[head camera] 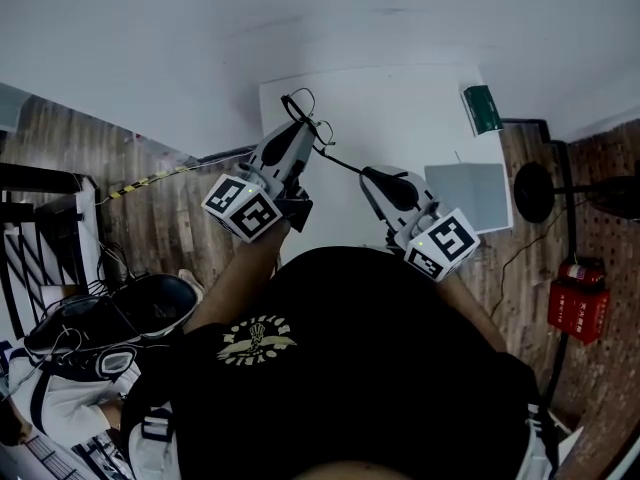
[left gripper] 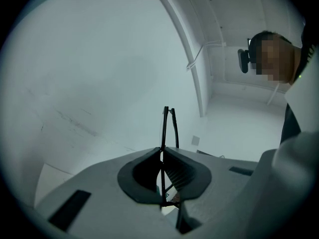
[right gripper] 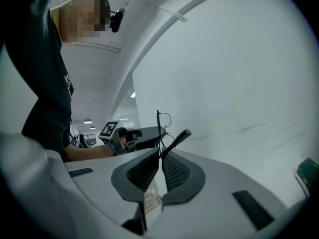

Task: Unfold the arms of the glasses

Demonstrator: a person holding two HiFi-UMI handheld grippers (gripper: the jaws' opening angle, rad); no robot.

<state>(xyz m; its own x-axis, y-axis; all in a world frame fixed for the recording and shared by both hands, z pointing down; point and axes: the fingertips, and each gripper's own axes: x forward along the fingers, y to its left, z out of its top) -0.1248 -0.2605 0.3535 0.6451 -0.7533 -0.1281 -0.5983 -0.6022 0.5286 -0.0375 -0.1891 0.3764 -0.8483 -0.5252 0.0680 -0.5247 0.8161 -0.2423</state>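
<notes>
Thin black wire-rimmed glasses (head camera: 303, 108) hang in the air over the white table (head camera: 400, 118), held between both grippers. My left gripper (head camera: 300, 130) is shut on the front frame, and the rims stick out past its tips. In the left gripper view the pads (left gripper: 182, 173) pinch the thin black frame (left gripper: 166, 126), which stands upright. My right gripper (head camera: 368, 176) is shut on one arm (head camera: 340, 160) of the glasses, which stretches away from the frame. In the right gripper view the arm's tip (right gripper: 180, 136) pokes out above the shut pads (right gripper: 174, 173), with the left gripper (right gripper: 142, 133) and the glasses' rim (right gripper: 162, 119) beyond.
A green object (head camera: 482, 109) lies at the table's far right corner and a grey flat case (head camera: 472, 194) at its right edge. A black round stand (head camera: 535, 192) and a red box (head camera: 578, 306) are on the wooden floor to the right, with shoes and bags (head camera: 110, 323) to the left.
</notes>
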